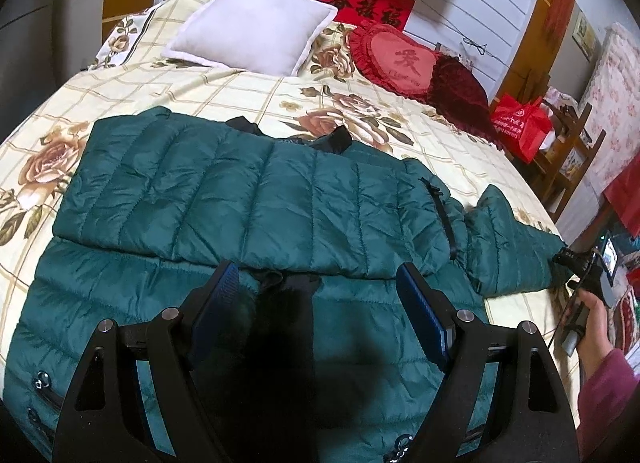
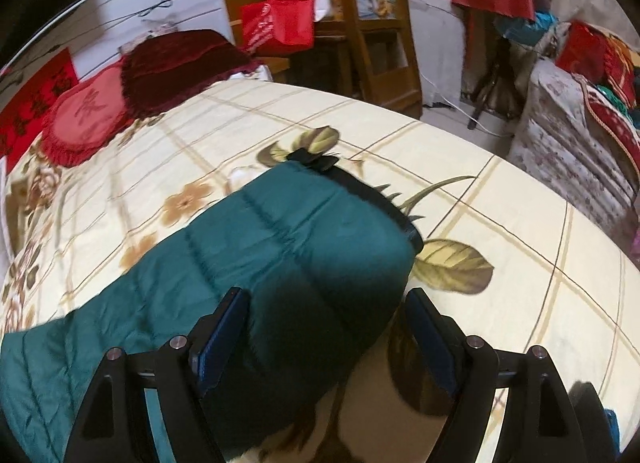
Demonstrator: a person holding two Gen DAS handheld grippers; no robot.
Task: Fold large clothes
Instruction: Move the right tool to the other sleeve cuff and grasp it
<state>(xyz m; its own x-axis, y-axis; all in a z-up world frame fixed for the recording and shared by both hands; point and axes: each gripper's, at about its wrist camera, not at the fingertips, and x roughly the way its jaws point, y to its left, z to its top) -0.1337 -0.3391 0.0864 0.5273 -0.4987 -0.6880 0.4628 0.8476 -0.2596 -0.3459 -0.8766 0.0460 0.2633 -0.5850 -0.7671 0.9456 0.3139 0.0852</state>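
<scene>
The left gripper point(image 1: 316, 295) hangs over the middle of the green puffer jacket point(image 1: 240, 199), its jaws spread with nothing pinched between them. The right gripper point(image 2: 328, 327) hovers over the jacket's sleeve point(image 2: 280, 239), jaws likewise spread wide; the sleeve lies under the gap, apart from the pads. The hand point(image 1: 592, 311) holding the right gripper shows at the edge of the left wrist view. One jacket lies flat on the bed point(image 1: 192, 83), its long axis running across the floral bedspread, one side folded over the body. The sleeve points outward toward the bed's edge, its black cuff point(image 2: 376, 199) at the far end. Three cushions rest by the wall: one white point(image 1: 252, 27), one red heart point(image 1: 396, 59), one dark red point(image 1: 460, 91).
</scene>
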